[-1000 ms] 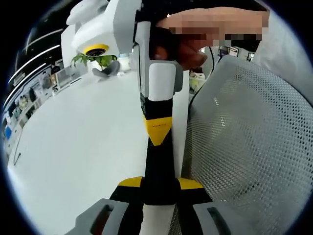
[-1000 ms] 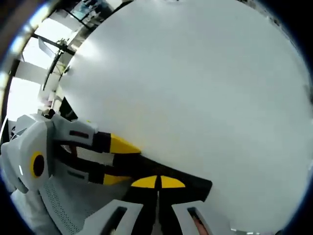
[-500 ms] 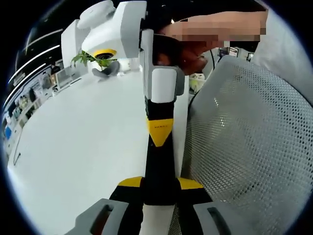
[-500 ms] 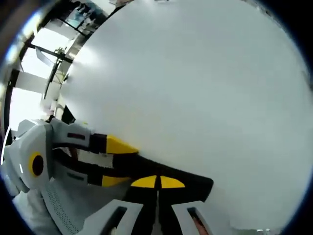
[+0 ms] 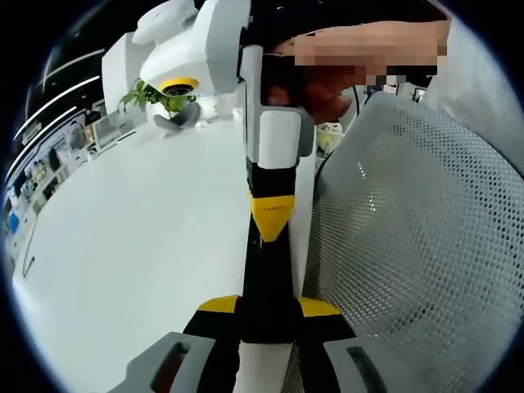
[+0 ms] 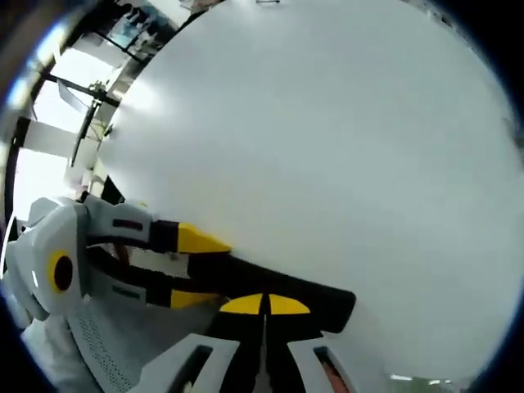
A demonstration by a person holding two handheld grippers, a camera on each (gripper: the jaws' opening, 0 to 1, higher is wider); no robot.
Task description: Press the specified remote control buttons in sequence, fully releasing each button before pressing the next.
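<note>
Both tools' jaws closed, L tool (image 5: 266, 307) & R tool (image 6: 264, 304) on remote (image 5: 268, 270).

We see the left gripper (image 5: 268, 304) at bottom centre of its view, jaws closed on a black bar. The right gripper (image 5: 270, 214) enters from the top, tips together, a hand (image 5: 315, 78) gripping it. In the right gripper view, the right gripper (image 6: 264, 304) sits closed at bottom centre; the left gripper (image 6: 214, 268) enters lower left.

— What is seen around the workspace?
— A white tabletop (image 5: 123, 246) is spread wide, with a grey mesh chair back (image 5: 417, 246) beside it. A green plant (image 5: 151, 97) is seen at its far end.
— And the light?
— Bright windows (image 6: 57, 98) are seen beyond the table.
</note>
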